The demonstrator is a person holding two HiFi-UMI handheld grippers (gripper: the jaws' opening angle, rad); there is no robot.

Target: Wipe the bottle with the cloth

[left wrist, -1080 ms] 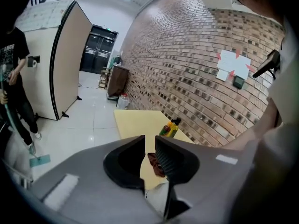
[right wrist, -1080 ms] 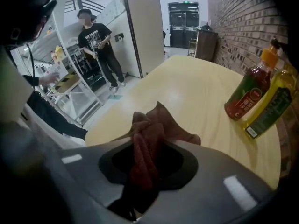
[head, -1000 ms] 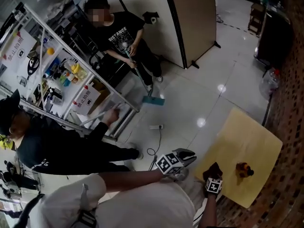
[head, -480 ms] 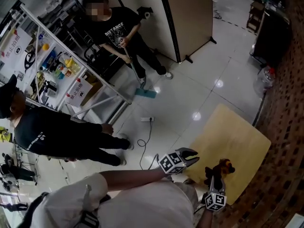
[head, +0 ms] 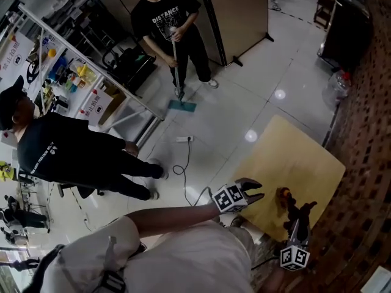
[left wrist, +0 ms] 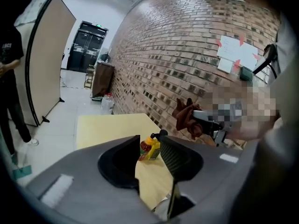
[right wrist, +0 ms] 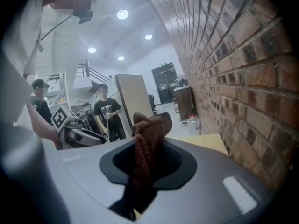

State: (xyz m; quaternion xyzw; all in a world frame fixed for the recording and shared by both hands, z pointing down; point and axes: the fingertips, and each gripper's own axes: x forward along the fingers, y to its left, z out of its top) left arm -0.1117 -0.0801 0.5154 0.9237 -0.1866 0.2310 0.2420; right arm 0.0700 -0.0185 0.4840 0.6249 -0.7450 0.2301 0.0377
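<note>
While R tool (right wrist: pixel 148 148) grips cloth (right wrist: pixel 150 125), bottle (left wrist: pixel 150 148) stands inboard on table (left wrist: pixel 107 127).

1. The cloth (right wrist: pixel 149 139) is dark reddish brown.
2. The bottle (left wrist: pixel 151 148) is yellow and red-orange, with black at its top.
3. The table (head: pixel 293 163) is plain pale yellow.
4. The wall (left wrist: pixel 168 55) is red-brown brick with pale mortar lines.
5. My left gripper (head: pixel 256 189) is grey with black jaws, and its cube (head: pixel 230 198) carries black-and-white square markers.
6. The floor (head: pixel 232 121) is glossy white tile.
</note>
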